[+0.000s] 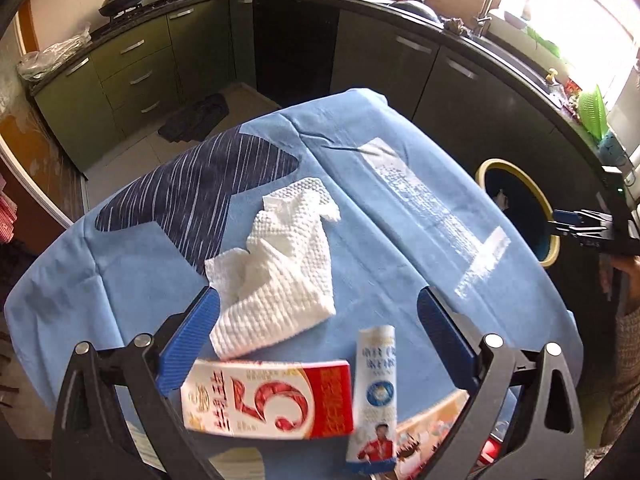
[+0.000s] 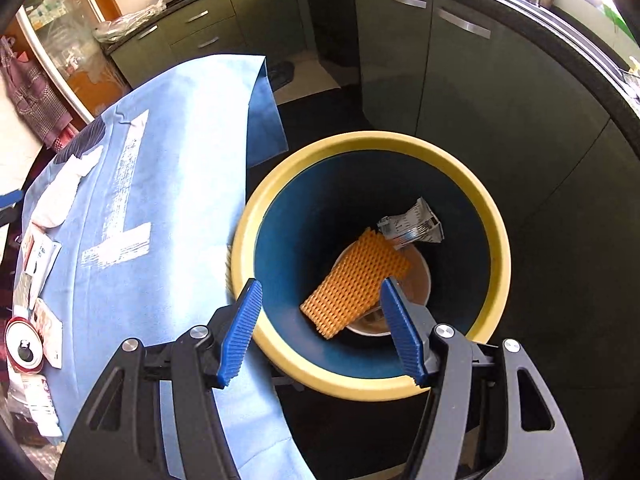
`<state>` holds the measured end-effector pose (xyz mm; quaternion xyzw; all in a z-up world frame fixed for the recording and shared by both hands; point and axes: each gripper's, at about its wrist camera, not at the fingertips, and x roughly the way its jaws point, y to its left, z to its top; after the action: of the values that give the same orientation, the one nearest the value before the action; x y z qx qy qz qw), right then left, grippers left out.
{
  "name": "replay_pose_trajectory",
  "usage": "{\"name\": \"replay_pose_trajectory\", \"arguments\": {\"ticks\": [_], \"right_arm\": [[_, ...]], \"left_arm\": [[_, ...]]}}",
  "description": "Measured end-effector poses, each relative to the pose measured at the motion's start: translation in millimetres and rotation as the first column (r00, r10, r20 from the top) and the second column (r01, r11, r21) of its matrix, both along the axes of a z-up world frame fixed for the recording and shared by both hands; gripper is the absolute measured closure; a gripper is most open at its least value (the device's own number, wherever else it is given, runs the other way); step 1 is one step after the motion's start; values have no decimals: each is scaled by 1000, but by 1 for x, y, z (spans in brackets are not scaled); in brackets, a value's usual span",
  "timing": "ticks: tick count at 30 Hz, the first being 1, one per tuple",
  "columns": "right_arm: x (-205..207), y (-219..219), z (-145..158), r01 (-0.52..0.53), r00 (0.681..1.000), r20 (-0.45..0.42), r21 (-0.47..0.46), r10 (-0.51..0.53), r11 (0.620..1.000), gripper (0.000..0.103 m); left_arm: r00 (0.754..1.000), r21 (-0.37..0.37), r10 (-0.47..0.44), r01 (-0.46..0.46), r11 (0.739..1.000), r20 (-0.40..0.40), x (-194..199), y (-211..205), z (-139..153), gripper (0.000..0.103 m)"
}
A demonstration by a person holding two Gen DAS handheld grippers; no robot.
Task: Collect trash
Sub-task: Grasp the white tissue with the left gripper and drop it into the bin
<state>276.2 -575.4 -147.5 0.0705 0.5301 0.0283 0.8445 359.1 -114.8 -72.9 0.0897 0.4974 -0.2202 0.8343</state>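
A crumpled white paper towel [image 1: 280, 264] lies on the blue tablecloth [image 1: 380, 240]. Nearer lie a red-and-white carton [image 1: 268, 398] and a white tube-shaped packet [image 1: 374, 396]. My left gripper [image 1: 320, 320] is open above them, its jaws either side of the towel's near end. My right gripper [image 2: 320, 308] is open and empty over the yellow-rimmed blue bin [image 2: 496, 240], which also shows in the left wrist view [image 1: 488, 166]. Inside the bin lie an orange foam net [image 2: 356, 284], a paper cup [image 2: 420, 280] and a crumpled silver wrapper [image 2: 412, 226].
More trash lies at the table's near-left side: a drink can [image 2: 24, 350] and small packets [image 2: 40, 256]. Dark green kitchen cabinets [image 2: 460, 80] and a black counter surround the table. A dark cloth [image 1: 196, 118] lies on the floor.
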Motion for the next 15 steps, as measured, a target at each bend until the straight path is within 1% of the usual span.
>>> {"name": "replay_pose_trajectory", "arguments": {"ticks": [2,3,4,5,7,8,10,12,15], "right_arm": [[-1,2,1,-10,1000,-5,1,10,1000,42],[0,3,0,-13,1000,-5,1,13,1000,42],[0,4,1,-16,1000,-6,1,16,1000,42],[0,5,1,-20,1000,-7,2,20,1000,42],[0,7,1,-26,1000,-8,3,26,1000,42],[1,7,1,-28,1000,-7,4,28,1000,42],[2,9,1,-33,999,-4,10,33,999,42],[2,11,2,-38,999,2,17,38,999,42],[-1,13,4,-46,999,15,27,46,999,42]], "left_arm": [[999,32,-1,2,999,-35,19,-7,-15,13],[999,43,1,1,999,-48,25,-9,-21,21],[998,49,3,0,999,-67,30,-10,-27,31],[996,48,2,2,999,-89,34,-12,-32,36],[993,43,6,-1,999,-120,38,-12,-38,58],[992,44,10,-4,999,-129,39,-11,-41,64],[991,40,15,-10,999,-132,38,-10,-41,92],[992,30,25,-21,999,-122,36,-6,-36,97],[997,27,19,-17,999,-72,25,-4,-17,99]]}}
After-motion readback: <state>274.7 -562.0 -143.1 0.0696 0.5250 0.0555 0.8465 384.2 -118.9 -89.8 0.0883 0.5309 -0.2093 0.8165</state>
